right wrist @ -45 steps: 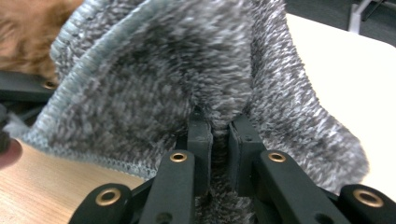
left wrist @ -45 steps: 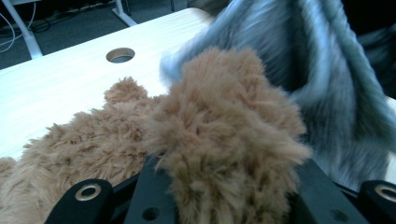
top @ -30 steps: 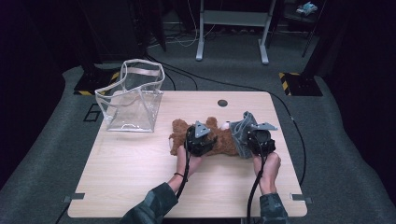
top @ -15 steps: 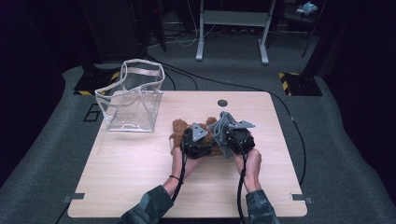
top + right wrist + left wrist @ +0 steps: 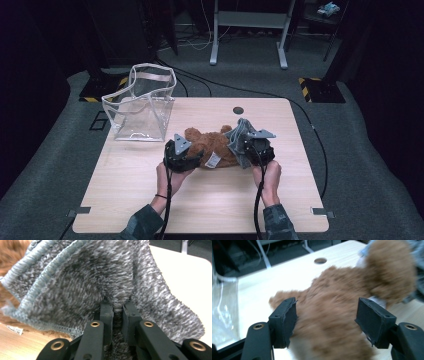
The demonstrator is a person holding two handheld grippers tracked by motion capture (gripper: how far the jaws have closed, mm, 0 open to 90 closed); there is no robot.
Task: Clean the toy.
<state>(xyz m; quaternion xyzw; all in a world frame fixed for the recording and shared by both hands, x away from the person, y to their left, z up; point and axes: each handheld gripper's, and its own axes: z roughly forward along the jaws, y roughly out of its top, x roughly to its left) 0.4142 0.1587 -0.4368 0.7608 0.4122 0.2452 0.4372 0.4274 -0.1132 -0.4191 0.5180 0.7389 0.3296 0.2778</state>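
Note:
A brown teddy bear (image 5: 210, 147) lies on the wooden table (image 5: 125, 200), a white tag on its side. My left gripper (image 5: 194, 157) is at the bear's left end. In the left gripper view its jaws (image 5: 327, 312) have just been opening and now stand wide apart, with the bear's fur (image 5: 342, 315) between them, not squeezed. My right gripper (image 5: 246, 148) is at the bear's right end, shut on a grey knit garment (image 5: 240, 132). In the right gripper view the pads (image 5: 117, 306) pinch a fold of the knit (image 5: 87, 277), which drapes over the bear.
A clear plastic bag (image 5: 142, 102) with an open top stands at the table's far left corner, also seen at the left edge of the left gripper view (image 5: 224, 307). A round hole (image 5: 238, 110) sits near the far edge. Cables cross the floor behind.
My left gripper slid left along the bear and its jaws opened. My right gripper carried the grey knit leftward against the bear, then held still.

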